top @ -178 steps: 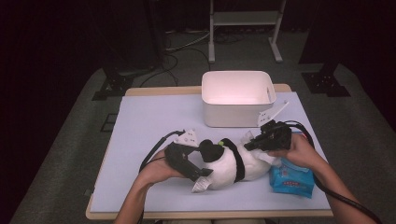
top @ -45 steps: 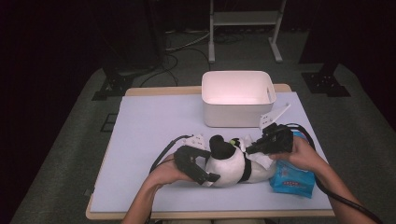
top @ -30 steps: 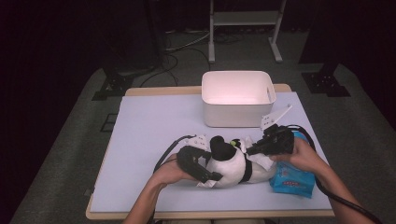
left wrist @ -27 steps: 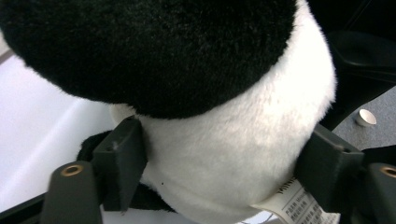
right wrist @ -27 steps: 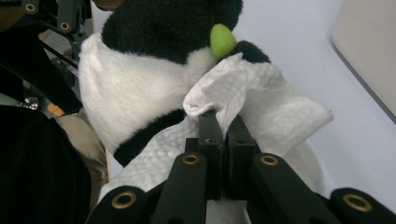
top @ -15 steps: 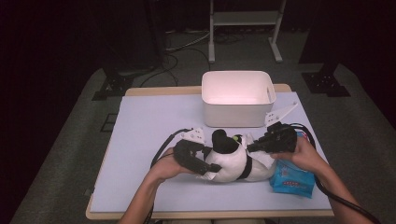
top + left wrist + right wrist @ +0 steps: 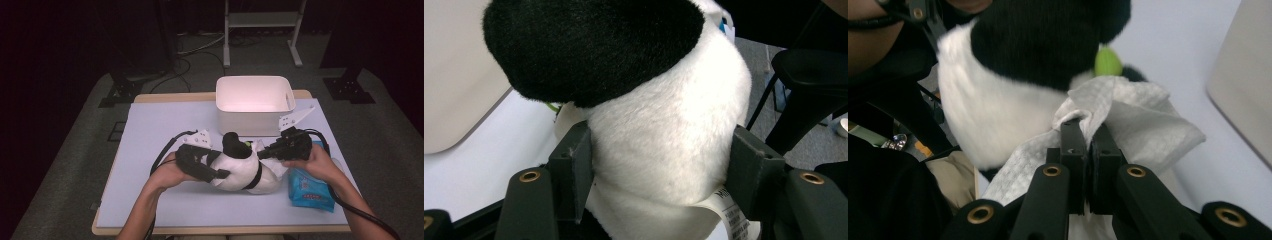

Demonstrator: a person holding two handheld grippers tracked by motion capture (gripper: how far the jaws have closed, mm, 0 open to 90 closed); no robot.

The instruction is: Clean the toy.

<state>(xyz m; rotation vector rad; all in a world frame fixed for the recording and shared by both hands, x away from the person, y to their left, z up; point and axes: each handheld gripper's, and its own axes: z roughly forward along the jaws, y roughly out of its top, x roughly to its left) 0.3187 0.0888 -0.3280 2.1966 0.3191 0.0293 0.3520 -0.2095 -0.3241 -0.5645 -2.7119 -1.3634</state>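
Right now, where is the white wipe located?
In the right gripper view, the white wipe is pinched in the right hand-held gripper and lies against the panda plush toy; in the high view this is right of centre, just before the white bin.

The left half of the table [image 7: 150, 130] is left bare, so free passage is offered there. Far right is blocked by the white bin [image 7: 254, 102]. The near right corner is taken up by the blue wipes pack [image 7: 311, 192], just beside the plush panda [image 7: 245, 170].
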